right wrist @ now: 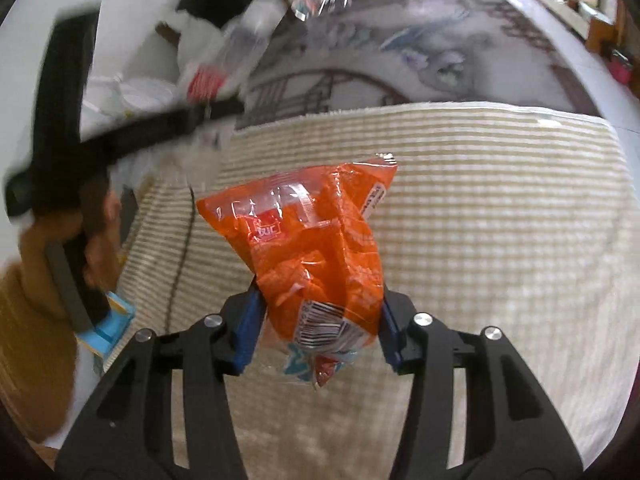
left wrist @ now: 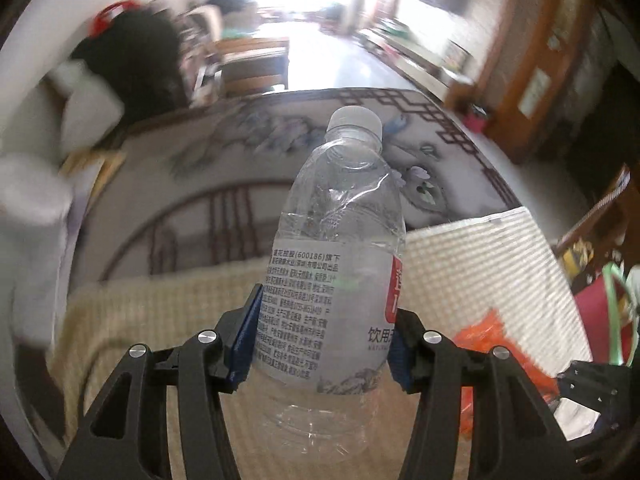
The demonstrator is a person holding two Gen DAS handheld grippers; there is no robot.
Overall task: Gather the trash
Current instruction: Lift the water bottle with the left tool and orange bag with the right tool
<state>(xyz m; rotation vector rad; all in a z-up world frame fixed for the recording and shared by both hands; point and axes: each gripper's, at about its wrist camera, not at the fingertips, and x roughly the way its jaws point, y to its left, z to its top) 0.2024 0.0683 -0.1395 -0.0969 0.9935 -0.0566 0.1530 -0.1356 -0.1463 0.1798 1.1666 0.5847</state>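
Above the mat: we hold both pieces of trash clear of the cream checked mat (right wrist: 480, 200), which lies on a patterned carpet (left wrist: 280, 148).
Left gripper (left wrist: 322, 328): our jaws pinch a clear plastic bottle (left wrist: 340, 240) at its printed label, blue pads on both sides; the white cap points away from the camera.
Right gripper (right wrist: 320, 320): our jaws clamp an orange snack bag (right wrist: 316, 232) by its lower part, near the barcode; the crumpled top stands above the pads.
Bottle, from the right wrist camera: blurred, at the upper left, over the mat's far left corner.
Bag, from the left wrist camera: an orange patch at the lower right, over the mat's right edge.
Person: a hand (right wrist: 100, 220) on the left gripper's handle, blurred.
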